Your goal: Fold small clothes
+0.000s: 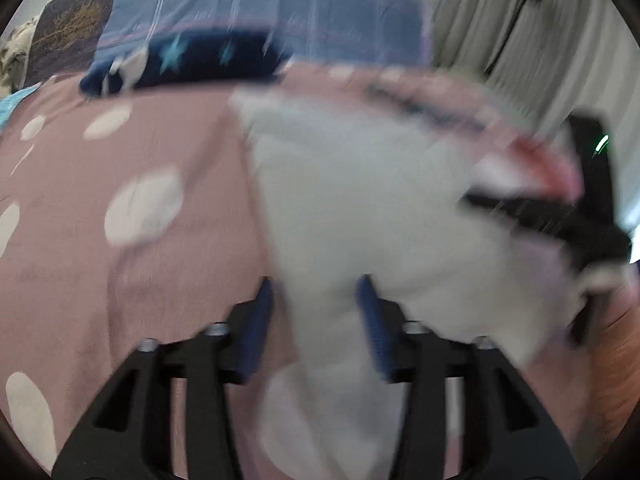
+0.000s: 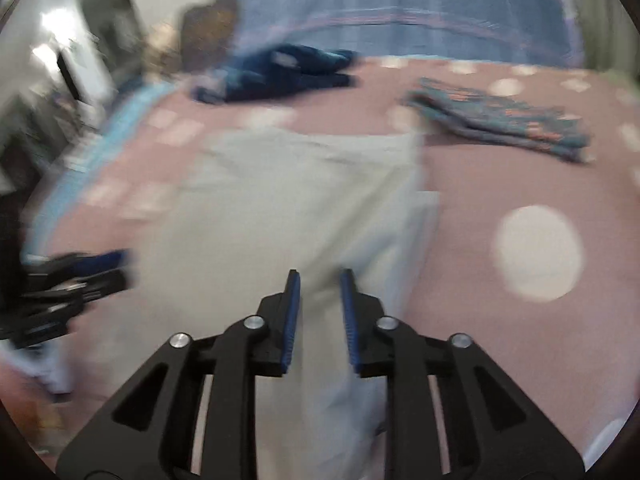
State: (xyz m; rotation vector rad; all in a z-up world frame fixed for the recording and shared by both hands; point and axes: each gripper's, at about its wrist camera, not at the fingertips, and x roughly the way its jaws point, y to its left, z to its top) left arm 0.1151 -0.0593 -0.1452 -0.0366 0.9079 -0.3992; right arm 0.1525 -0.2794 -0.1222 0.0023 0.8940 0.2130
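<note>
The pale grey-white cloth garment (image 2: pixel 280 208) lies spread on the pink bedspread with white dots (image 2: pixel 500 184), and a bunch of it runs up between both pairs of tongs. My left tongs (image 1: pixel 318 300) have the fabric between their blue pads (image 1: pixel 260 320), gripping it with a fair gap. My right tongs (image 2: pixel 320 300) sit narrower, clamped on another fold of the same garment. Everything is blurred. Beyond it I see a dark navy garment with teal stars (image 1: pixel 192 60), a folded teal patterned cloth (image 2: pixel 508 120) to the right, and a blue striped pillow (image 1: pixel 260 8) at the head of the bed. Grey curtains (image 1: pixel 520 32) hang beside it.
</note>
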